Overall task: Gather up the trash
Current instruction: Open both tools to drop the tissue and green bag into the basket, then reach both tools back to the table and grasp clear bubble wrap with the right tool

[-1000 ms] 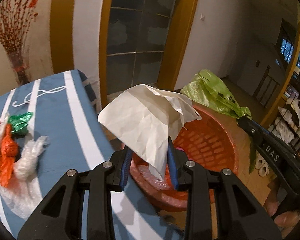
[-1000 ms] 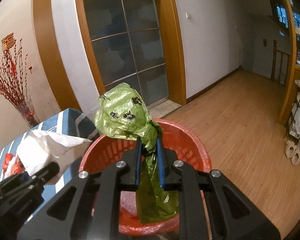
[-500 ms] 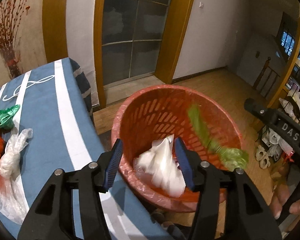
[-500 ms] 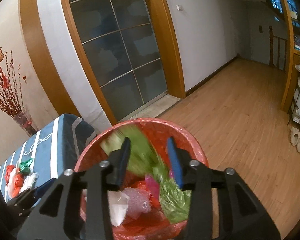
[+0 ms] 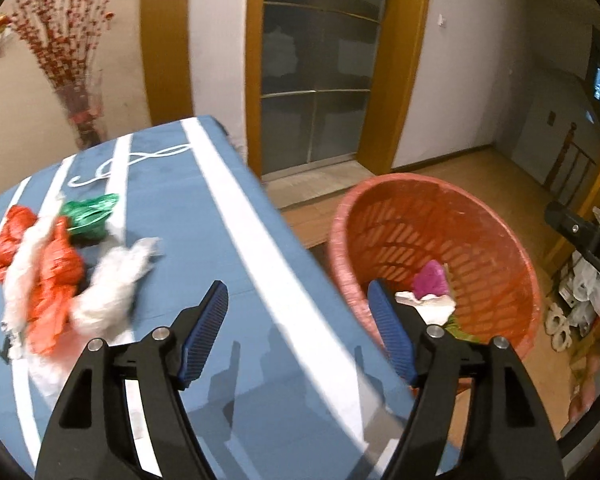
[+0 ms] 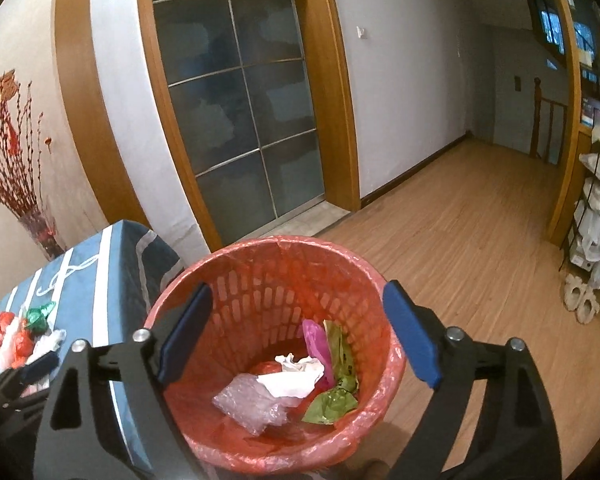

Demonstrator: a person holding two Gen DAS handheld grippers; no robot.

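Both grippers empty, jaws spread wide. Left gripper [image 5: 298, 334] sits over the edge of the blue desk with white stripes [image 5: 204, 216]; right gripper [image 6: 296, 338] hangs above the round orange slatted plastic basket with a thin red liner [image 6: 380, 292].

In the basket: crumpled white paper sheet [image 6: 290, 380], olive-green plastic bag [image 6: 332, 396], clear bubbly film wad [image 6: 252, 400], magenta scrap [image 6: 316, 344].

Remaining trash is clustered at the desk's left side, well apart from the basket: crumpled white plastic bag [image 5: 112, 292], orange-red plastic bags [image 5: 56, 276], dark-green foil-like wrapper [image 5: 90, 216]. Pieces touch and overlap; the pile is motion-blurred, so exact edges are unclear.

Handling guess: all thin film, near weightless, soft, slippery, compresses to nothing. Pinch a bunched knot or thick fold, not a flat flap. The white bag's twisted upper end, nearest the left jaws, looks like the easiest bite. Risk: neighbouring bags get dragged along, or the film slides out of a shallow pinch.
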